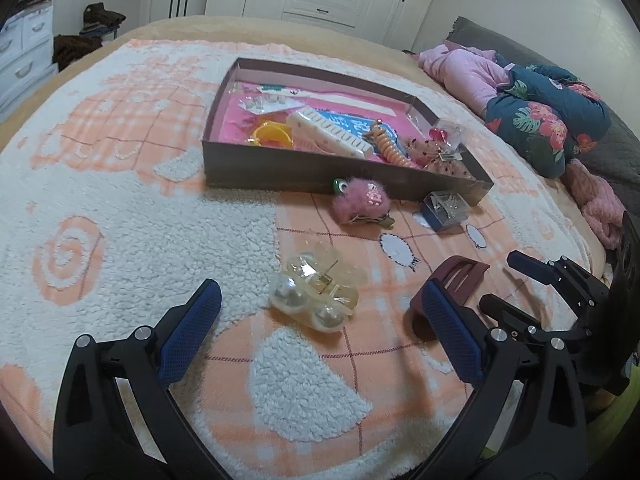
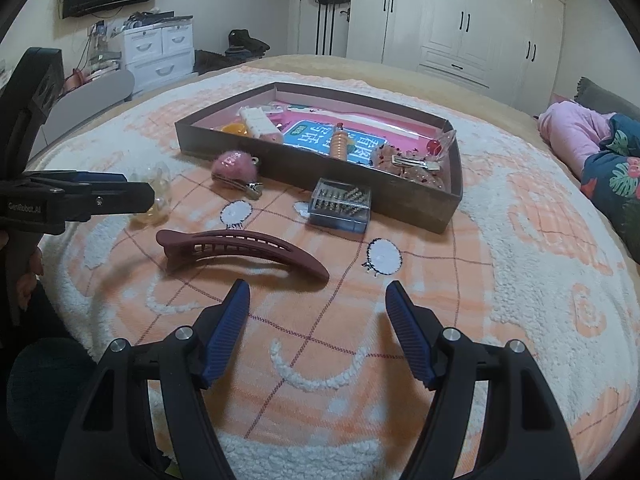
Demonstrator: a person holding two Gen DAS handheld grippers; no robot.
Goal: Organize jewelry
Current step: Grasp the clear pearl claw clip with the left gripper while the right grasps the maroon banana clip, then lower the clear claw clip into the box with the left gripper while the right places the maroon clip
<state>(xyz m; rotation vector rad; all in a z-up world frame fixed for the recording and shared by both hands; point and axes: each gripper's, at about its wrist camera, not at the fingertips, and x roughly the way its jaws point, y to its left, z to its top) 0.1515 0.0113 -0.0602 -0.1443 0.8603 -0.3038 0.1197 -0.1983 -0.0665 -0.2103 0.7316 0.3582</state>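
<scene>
While both grippers, left gripper (image 1: pixel 318 312) and right gripper (image 2: pixel 318 306), hover spread and empty, the glossy clear pearl-studded plastic claw clip (image 1: pixel 316 290) and the long curved maroon plastic hair clip (image 2: pixel 240 250) could slip from the pads or snag the fleecy peach-and-white blanket (image 2: pixel 520 280).

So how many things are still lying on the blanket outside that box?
4: a clear pearl hair claw nearest the left gripper, a long maroon clip before the right gripper, a pink fluffy clip and a small clear case beside the box. None looks hidden.

A fleecy peach-and-white blanket (image 2: pixel 500 280) carries the brown tray (image 2: pixel 320 176), maroon clip (image 2: pixel 240 246), pink pompom clip (image 2: pixel 234 166), clear box (image 2: pixel 340 206) and pearl clip (image 1: pixel 316 294).
</scene>
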